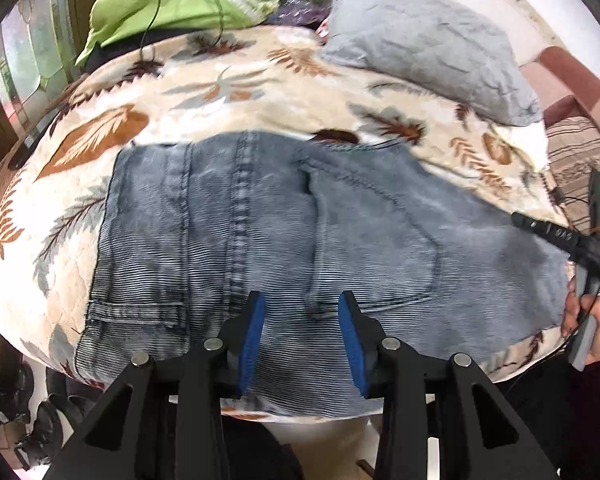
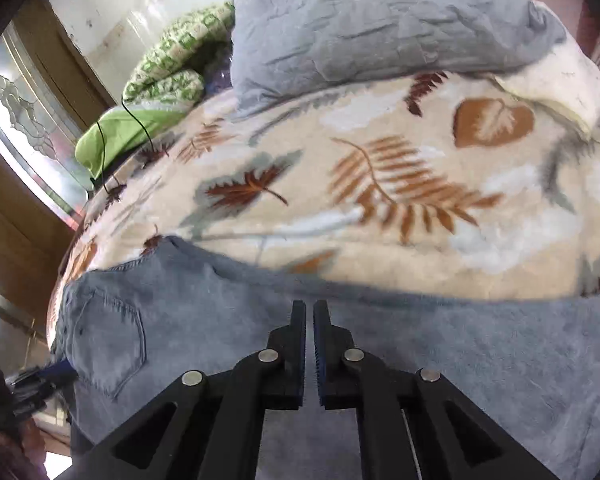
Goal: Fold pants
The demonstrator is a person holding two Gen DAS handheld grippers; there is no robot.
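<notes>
Since the pants (image 1: 284, 216) are grey-blue denim lying flat on the leaf-print blanket (image 1: 236, 80), seat and back pocket (image 1: 376, 232) up, expect them soft but fairly heavy: they will drape and sag, not slip. Best holds look like the waistband or a hem edge, where layers are thick; flat mid-panel cloth would be hard to pinch. Left gripper (image 1: 302, 316) hovers over the seat, jaws partly apart, nothing between the blue pads (image 1: 254, 336), not touching cloth as far as I can tell. Right gripper (image 2: 310, 312) sits over the leg part, jaws nearly together with a thin slit, empty. Grey pillow (image 2: 380, 20) lies behind, well apart.
</notes>
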